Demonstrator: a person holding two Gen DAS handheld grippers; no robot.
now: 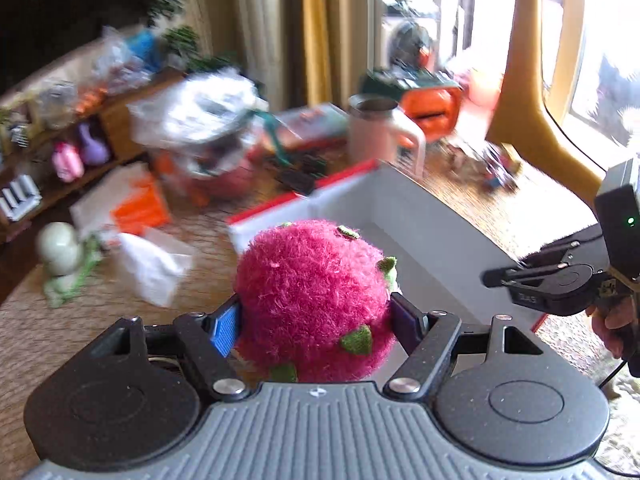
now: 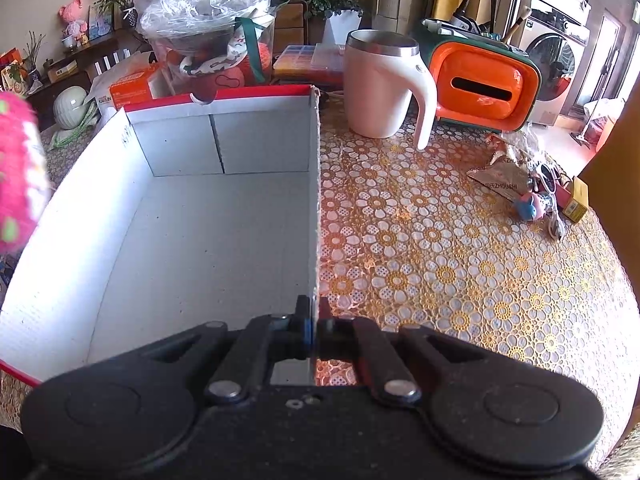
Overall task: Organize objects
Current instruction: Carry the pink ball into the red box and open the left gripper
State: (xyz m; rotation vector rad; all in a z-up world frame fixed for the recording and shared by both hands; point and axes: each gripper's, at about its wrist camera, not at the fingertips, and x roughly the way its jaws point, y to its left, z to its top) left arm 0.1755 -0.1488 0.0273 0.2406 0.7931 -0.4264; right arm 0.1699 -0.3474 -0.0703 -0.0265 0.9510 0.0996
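Observation:
A fluffy pink plush ball with green spikes (image 1: 314, 300) fills my left gripper (image 1: 316, 320), whose blue-padded fingers press on its two sides; it hangs just short of the white cardboard box (image 1: 420, 216). The same plush (image 2: 16, 176) shows at the left edge of the right wrist view, beside the box's left wall. My right gripper (image 2: 314, 330) is shut on the box's right wall (image 2: 314, 200), pinching the thin cardboard near its front end. The box's white floor holds nothing that I can see. In the left wrist view the right gripper (image 1: 490, 278) reaches in from the right, held by a hand (image 1: 612, 324).
A white mug (image 2: 380, 88) and an orange tissue holder (image 2: 480, 84) stand behind the box on the flower-patterned tablecloth (image 2: 440, 260). A bag-covered basket (image 2: 208, 28) sits at the back. A crumpled wrapper, small toys and a yellow box (image 2: 532, 192) lie at the right.

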